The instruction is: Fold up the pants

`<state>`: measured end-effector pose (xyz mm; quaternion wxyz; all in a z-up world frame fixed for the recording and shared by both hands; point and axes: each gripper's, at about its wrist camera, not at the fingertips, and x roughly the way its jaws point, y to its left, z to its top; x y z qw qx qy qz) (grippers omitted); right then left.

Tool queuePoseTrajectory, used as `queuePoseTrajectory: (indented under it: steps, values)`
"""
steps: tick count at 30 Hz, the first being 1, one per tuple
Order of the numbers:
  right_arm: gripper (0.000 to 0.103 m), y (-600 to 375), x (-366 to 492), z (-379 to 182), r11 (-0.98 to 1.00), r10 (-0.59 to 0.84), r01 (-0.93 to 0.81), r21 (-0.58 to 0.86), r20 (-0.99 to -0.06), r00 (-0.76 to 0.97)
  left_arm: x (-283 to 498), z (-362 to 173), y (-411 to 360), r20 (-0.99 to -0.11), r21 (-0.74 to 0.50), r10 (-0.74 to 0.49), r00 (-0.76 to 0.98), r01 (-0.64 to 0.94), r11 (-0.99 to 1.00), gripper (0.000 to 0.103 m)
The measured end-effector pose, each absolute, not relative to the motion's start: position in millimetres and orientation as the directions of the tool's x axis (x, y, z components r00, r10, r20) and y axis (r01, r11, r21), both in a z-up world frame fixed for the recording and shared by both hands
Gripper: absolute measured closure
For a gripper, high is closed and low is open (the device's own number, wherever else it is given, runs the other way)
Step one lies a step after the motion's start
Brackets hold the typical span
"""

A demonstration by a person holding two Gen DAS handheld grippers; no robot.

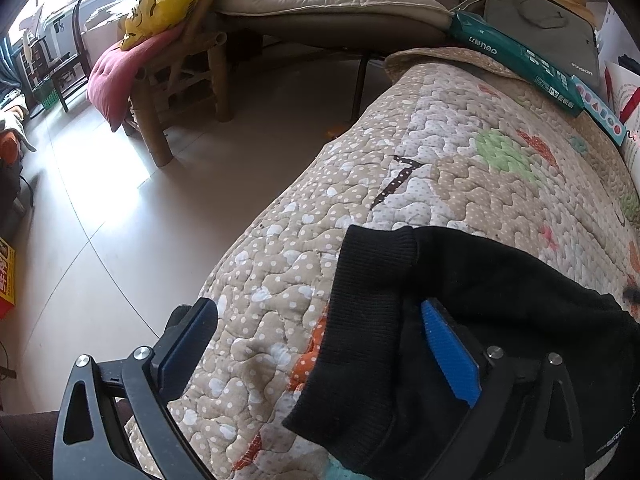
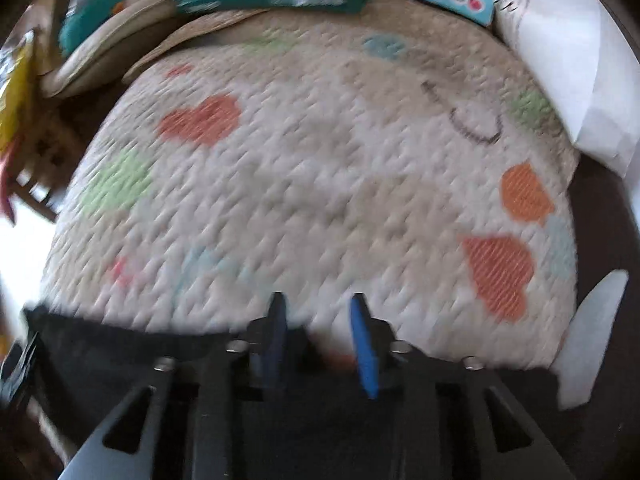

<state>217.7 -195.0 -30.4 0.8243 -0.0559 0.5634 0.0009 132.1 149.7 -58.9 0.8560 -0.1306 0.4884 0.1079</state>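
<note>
The left gripper [image 1: 316,356] hangs wide open astride the ribbed cuff [image 1: 360,344] of black pants [image 1: 500,300] lying on a patterned quilt [image 1: 460,168]. The right gripper [image 2: 320,336], blurred, is partly open and empty beside them. The knit looks soft, light and floppy; the thick cuff seems the firmest hold.

One pair of black pants [image 1: 460,320] is seen at the lower right of the left wrist view, on one quilted cover [image 1: 460,168]. Two grippers are counted, the left gripper [image 1: 320,344] and the right gripper [image 2: 320,332], each with two fingers. One green box [image 1: 516,60] and one wooden chair [image 1: 180,80] are seen higher up.
</note>
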Motion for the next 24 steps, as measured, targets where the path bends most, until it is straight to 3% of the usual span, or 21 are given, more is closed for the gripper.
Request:
queuePoseTrajectory:
  steps: [6, 14, 20, 24]
  values:
    - [0.059, -200.7, 162.6, -60.2, 0.991, -0.082, -0.069, -0.115, -0.925, 0.370, 133.4, -56.6, 151.0, -0.870, -0.122, 0.046, 0.490, -0.304, 0.945, 0.002]
    - [0.057, -216.6, 68.2, -40.6, 0.993, -0.090, -0.022, -0.116, -0.859, 0.504, 111.5, -21.8, 158.2, -0.822, -0.203, -0.007, 0.570, -0.281, 0.938, 0.002]
    - [0.054, -240.1, 36.0, -71.0, 0.996, -0.042, 0.092, -0.002, -0.900, 0.434, 103.9, -30.5, 112.8, -0.826, -0.081, -0.004, 0.564, -0.111, 0.991, 0.002]
    - [0.053, -241.5, 24.4, -71.2, 0.996, -0.073, 0.080, -0.044, -0.913, 0.402, 109.8, -30.5, 141.5, -0.832, -0.130, 0.002, 0.555, -0.198, 0.971, 0.002]
